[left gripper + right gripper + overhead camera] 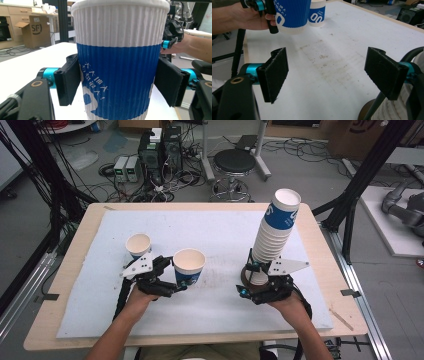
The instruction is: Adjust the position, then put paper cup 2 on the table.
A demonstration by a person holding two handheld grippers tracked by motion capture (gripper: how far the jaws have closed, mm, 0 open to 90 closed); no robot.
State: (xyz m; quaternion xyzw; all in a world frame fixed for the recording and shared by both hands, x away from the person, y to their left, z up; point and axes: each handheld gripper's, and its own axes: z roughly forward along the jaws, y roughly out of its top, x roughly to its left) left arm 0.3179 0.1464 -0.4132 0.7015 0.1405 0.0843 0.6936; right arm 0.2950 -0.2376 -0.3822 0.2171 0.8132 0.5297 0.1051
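A blue-and-white ribbed paper cup (pixel 189 266) sat upright between the two black jaws of the left hand-held gripper (pixel 175 276), which were closed against its sides; in the left gripper view the cup (pixel 117 60) filled the space between the pads, white at the rim and blue with white lettering lower down. From the right gripper view that cup (pixel 291 15) was raised a little off the surface, with the person's left hand (pixel 242 17) behind it.

Just beyond the left hand-held gripper, on its far left, a second, smaller paper cup of the same blue-and-white pattern (pixel 138 245) stood upright on the white foam sheet (pixel 210 230) that covered the wooden counter (pixel 60 285).

The right hand-held gripper (pixel 252 280) was held well apart from the left one, its jaws spread wide with nothing between them; the right gripper view showed only stained white sheet in the gap. Just beside its right jaw rose a tall leaning stack of white ribbed paper cups (pixel 274 232), its topmost cup banded in blue, standing on a dark round base (pixel 246 276). The stack's lower cups (pixel 392 110) showed at the corner of the right gripper view.

Past the far edge of the counter stood a black round stool (pixel 234 162) on a floor strewn with cables.
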